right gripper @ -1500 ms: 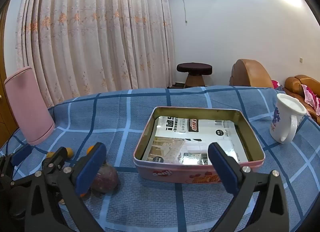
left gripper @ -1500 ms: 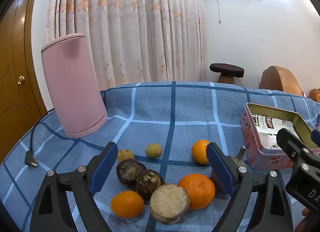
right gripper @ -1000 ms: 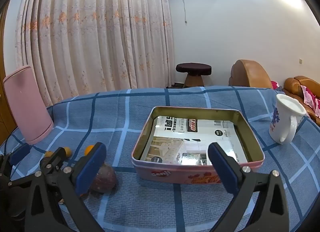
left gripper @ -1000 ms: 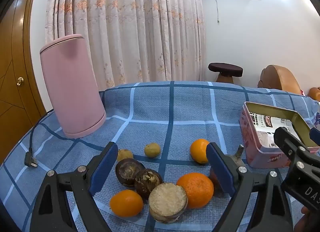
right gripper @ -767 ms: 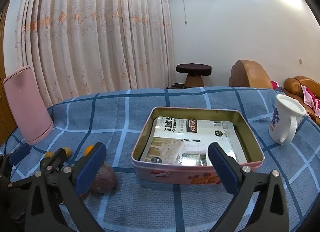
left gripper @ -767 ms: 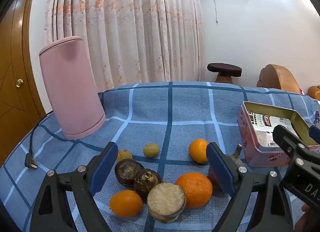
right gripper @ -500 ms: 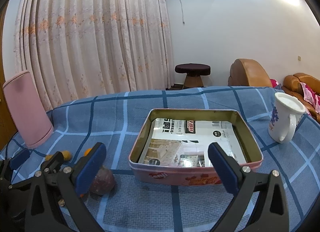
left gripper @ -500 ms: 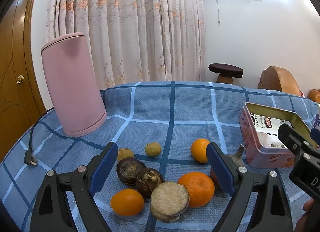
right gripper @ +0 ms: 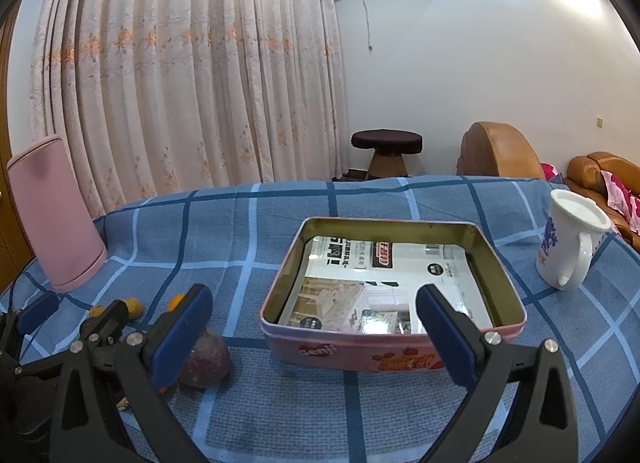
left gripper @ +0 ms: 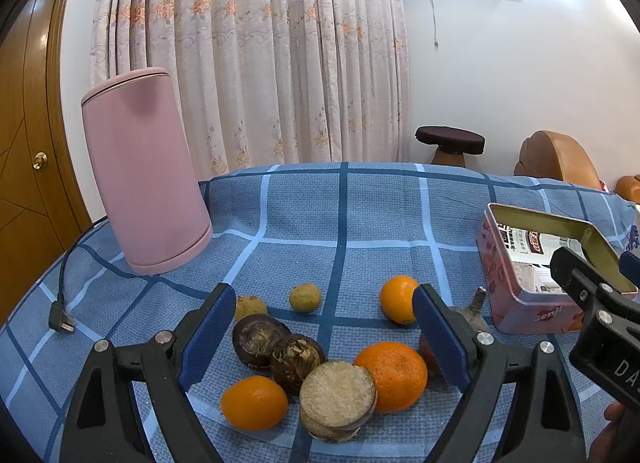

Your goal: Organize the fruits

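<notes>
Left gripper [left gripper: 324, 327]: gaping wide, hovering over clustered fruits [left gripper: 320, 363] lying between and just ahead of its fingers. Right gripper [right gripper: 314, 327]: spreading wide, facing pink tin [right gripper: 392, 351] directly ahead, holding only printed paper [right gripper: 384, 287]. White mug [right gripper: 568, 239] standing far right.

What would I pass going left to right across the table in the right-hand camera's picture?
Pink canister → reddish-brown fruit → open tin → white mug.
</notes>
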